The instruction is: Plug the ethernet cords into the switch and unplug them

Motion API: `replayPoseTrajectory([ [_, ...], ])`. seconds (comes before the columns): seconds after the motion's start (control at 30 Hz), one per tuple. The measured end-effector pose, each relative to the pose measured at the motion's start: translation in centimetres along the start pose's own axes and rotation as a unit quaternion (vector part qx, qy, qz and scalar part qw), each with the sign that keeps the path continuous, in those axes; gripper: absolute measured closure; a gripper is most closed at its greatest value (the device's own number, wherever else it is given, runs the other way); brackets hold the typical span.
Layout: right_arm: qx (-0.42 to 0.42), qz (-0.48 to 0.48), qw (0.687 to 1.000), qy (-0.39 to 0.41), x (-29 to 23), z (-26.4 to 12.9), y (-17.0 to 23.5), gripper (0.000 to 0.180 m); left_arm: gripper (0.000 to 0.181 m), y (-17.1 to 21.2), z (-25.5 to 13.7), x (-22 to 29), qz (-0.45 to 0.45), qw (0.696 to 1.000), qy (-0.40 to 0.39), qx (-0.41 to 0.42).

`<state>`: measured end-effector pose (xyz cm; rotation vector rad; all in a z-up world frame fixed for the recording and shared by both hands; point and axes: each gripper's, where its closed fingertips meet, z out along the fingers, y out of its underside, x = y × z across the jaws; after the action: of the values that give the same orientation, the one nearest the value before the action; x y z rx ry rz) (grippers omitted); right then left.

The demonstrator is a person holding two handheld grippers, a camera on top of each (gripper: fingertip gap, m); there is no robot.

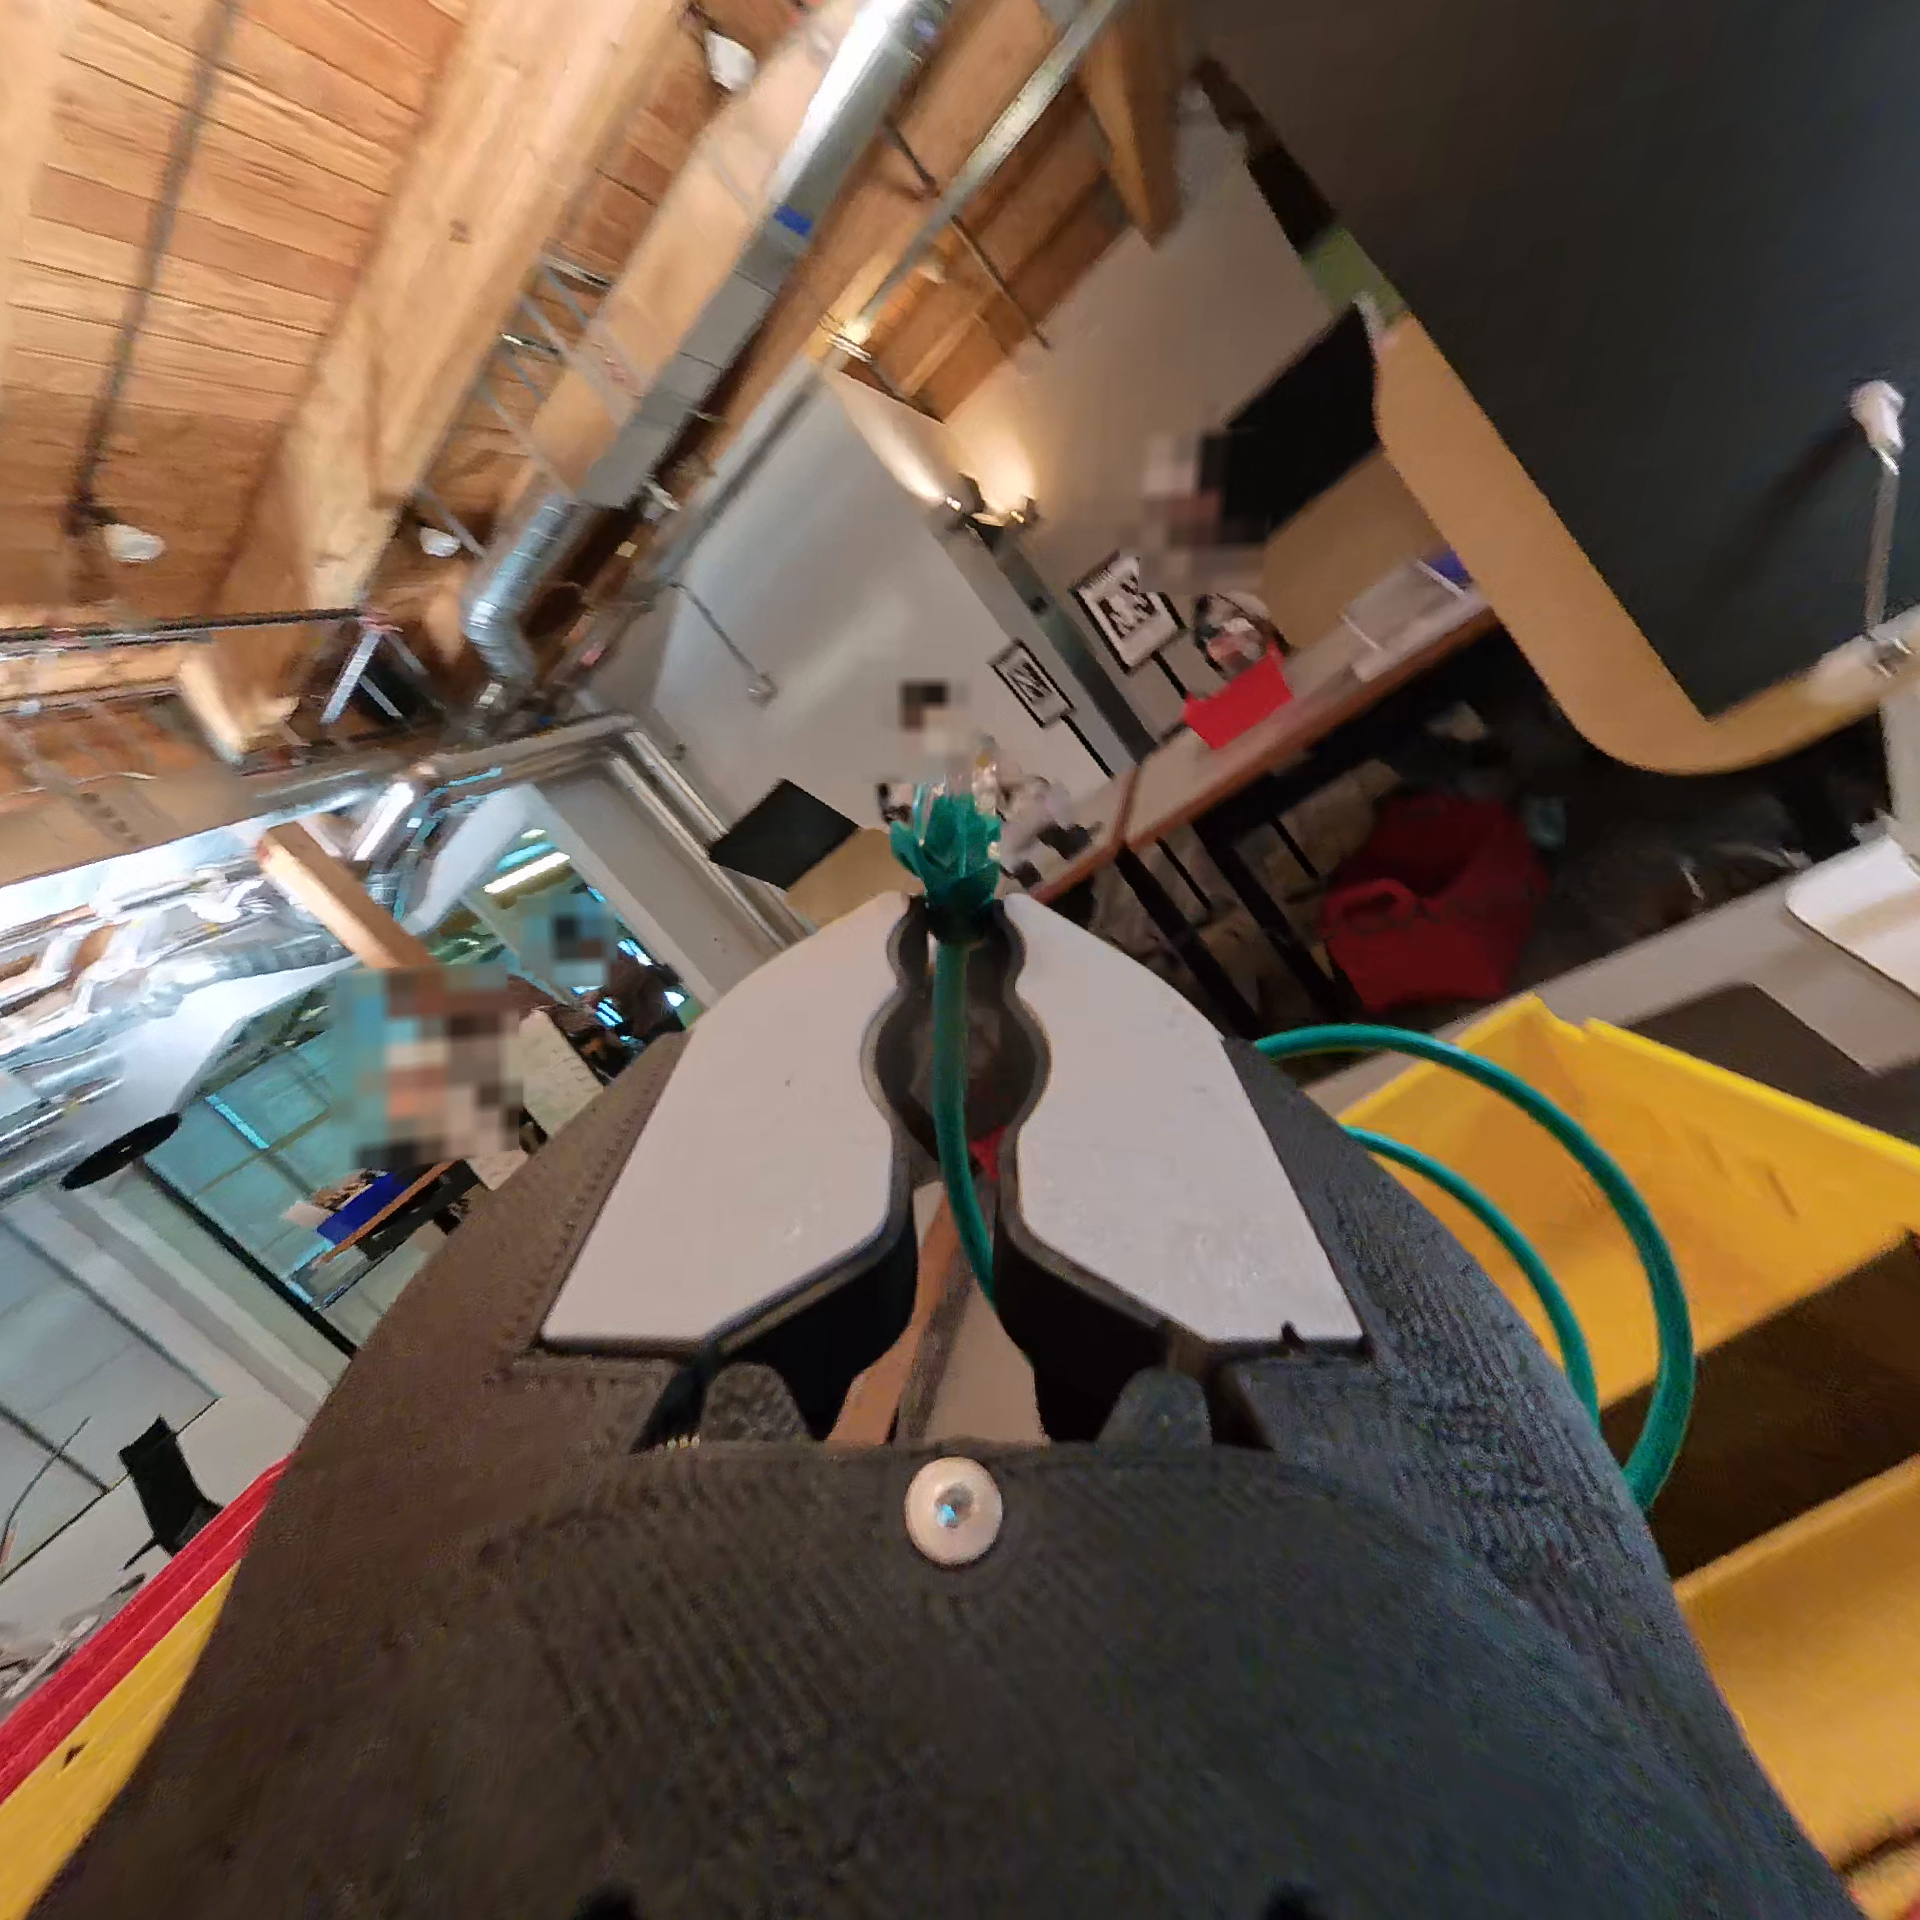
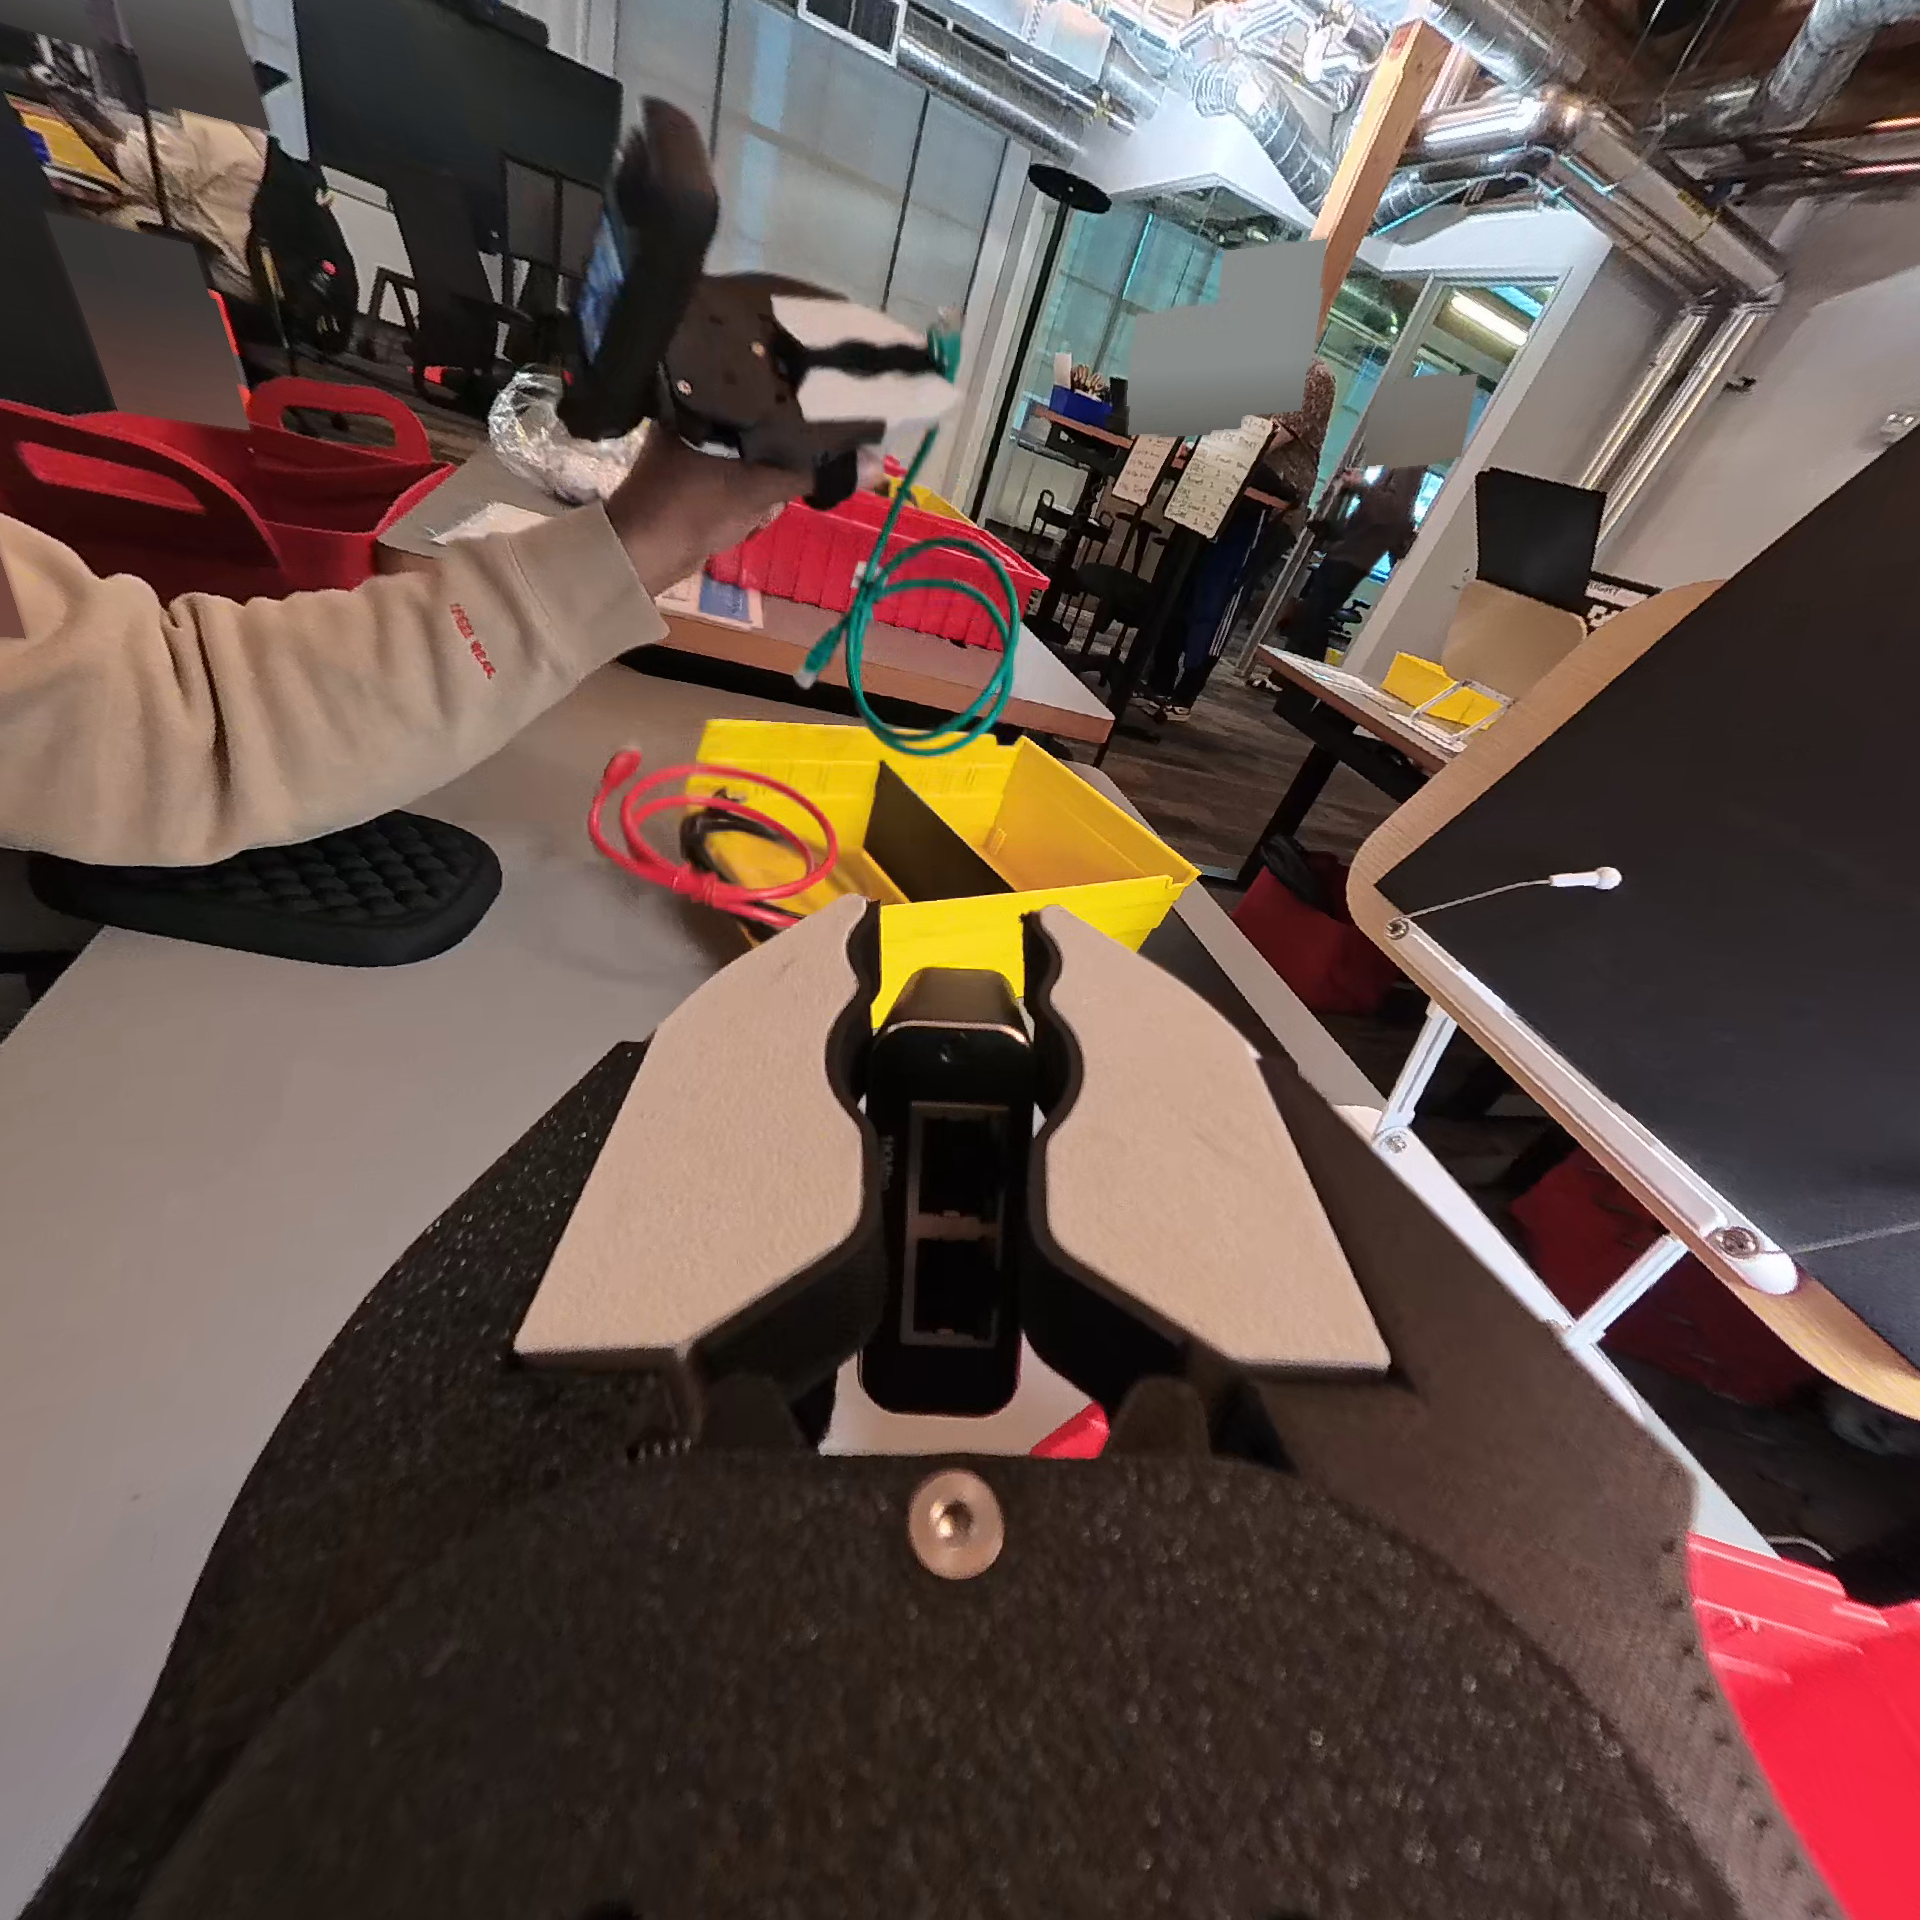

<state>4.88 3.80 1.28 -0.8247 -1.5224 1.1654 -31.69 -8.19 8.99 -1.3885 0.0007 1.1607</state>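
My left gripper [image 1: 951, 909] is shut on a green ethernet cord [image 1: 954, 1049] just behind its plug [image 1: 948, 836], which sticks out past the fingertips and points up toward the ceiling. The cord loops down to the right. The right wrist view shows that gripper [image 2: 935, 358] raised at upper left, with the green cord [image 2: 940, 644] coiled and hanging above the yellow bin. My right gripper [image 2: 951, 935] is shut on a small black switch [image 2: 951, 1174], held lengthwise above the table with its two empty ports facing the camera. A red cord [image 2: 707, 831] and a black cord [image 2: 727, 831] lie coiled on the grey table.
A yellow bin [image 2: 1039, 842] with a black divider stands on the grey table [image 2: 260, 1143] just beyond the switch. A black mat [image 2: 301, 883] lies under the person's sleeve at left. A dark board with a wooden edge [image 2: 1662, 883] stands at right. Red bins [image 2: 862, 561] sit behind. Spacing between my two grippers at the tips: around 40 centimetres.
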Motion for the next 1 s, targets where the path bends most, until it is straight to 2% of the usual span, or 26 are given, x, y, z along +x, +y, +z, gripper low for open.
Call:
replayPoseTrajectory([
  [0.1, -0.003, 0.001, 1.0, -0.002, -0.1, 0.1, 0.2, 0.154, 0.17, -2.0, -1.4, -2.1, -0.022, 0.999, -0.019, 0.036],
  [0.2, -0.005, 0.0, 1.0, -0.004, -0.2, 0.3, 0.3, 0.154, 0.17, -4.7, -3.0, -2.4, -0.044, 0.996, 0.004, 0.072],
  [0.3, -0.008, 0.003, 1.0, -0.005, -0.1, 0.4, 0.5, 0.154, 0.171, -8.1, -4.7, -0.7, -0.067, 0.988, 0.069, 0.121],
  [0.43, -0.007, 0.003, 1.0, -0.002, -0.1, 0.3, 0.5, 0.154, 0.171, -12.0, -7.5, 4.3, -0.094, 0.953, 0.234, 0.167],
  [0.5, -0.004, 0.003, 1.0, -0.003, -0.1, 0.3, 0.3, 0.154, 0.171, -12.8, -8.1, 6.6, -0.097, 0.939, 0.285, 0.167],
  [0.67, -0.004, -0.002, 1.0, 0.001, -0.1, 0.0, 0.1, 0.154, 0.171, -12.1, -7.8, 11.7, -0.074, 0.925, 0.349, 0.128],
  [0.8, 0.002, 0.001, 1.0, 0.007, 0.3, -0.4, -0.2, 0.154, 0.17, -12.2, -10.8, 18.5, -0.083, 0.857, 0.502, 0.082],
  [0.87, 0.002, 0.002, 1.0, 0.01, 0.5, -0.5, -0.1, 0.154, 0.17, -11.5, -13.2, 22.8, -0.073, 0.802, 0.592, 0.035],
  [0.93, 0.004, 0.002, 1.0, 0.011, 0.6, -0.6, -0.2, 0.154, 0.162, -10.7, -15.2, 26.5, -0.071, 0.754, 0.653, -0.003],
  [0.97, 0.004, 0.001, 1.0, 0.012, 0.6, -0.7, -0.3, 0.154, 0.157, -10.0, -15.8, 28.1, -0.061, 0.738, 0.671, -0.023],
  [1.0, 0.004, 0.0, 1.0, 0.013, 0.6, -0.8, -0.3, 0.154, 0.153, -9.2, -15.8, 29.2, -0.047, 0.738, 0.672, -0.037],
])
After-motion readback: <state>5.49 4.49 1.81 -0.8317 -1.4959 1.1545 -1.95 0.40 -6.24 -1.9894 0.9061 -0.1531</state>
